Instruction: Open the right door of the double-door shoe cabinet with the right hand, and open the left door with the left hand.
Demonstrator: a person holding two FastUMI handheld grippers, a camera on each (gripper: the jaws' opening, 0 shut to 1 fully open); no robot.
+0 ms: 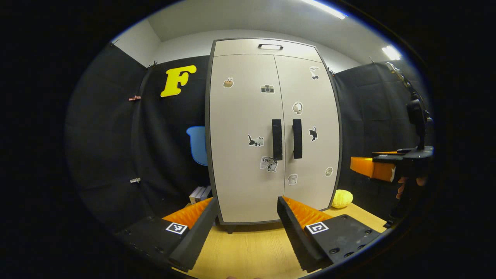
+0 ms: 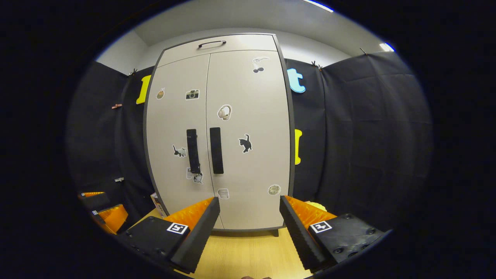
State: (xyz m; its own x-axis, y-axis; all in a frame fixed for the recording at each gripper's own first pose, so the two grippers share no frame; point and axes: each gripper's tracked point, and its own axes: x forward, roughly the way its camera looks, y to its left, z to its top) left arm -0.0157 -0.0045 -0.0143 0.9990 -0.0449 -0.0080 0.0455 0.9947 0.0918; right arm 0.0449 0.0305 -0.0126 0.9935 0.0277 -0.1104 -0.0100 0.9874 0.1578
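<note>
The tall beige double-door shoe cabinet (image 1: 273,131) stands at the centre of the left gripper view, both doors shut, so its contents are hidden. Its two black vertical bar handles, left handle (image 1: 276,139) and right handle (image 1: 297,138), sit side by side at the middle seam. The left gripper (image 1: 246,228) at the bottom of the frame has its orange-and-black fingers spread wide, well apart from the doors. In the right gripper view the right gripper (image 2: 248,228) is likewise spread, the cabinet (image 2: 232,128) ahead (stickers dot both doors). A yellow ridged object (image 1: 342,198), perhaps a sponge, lies on the light wooden tabletop (image 1: 248,252) at lower right.
</note>
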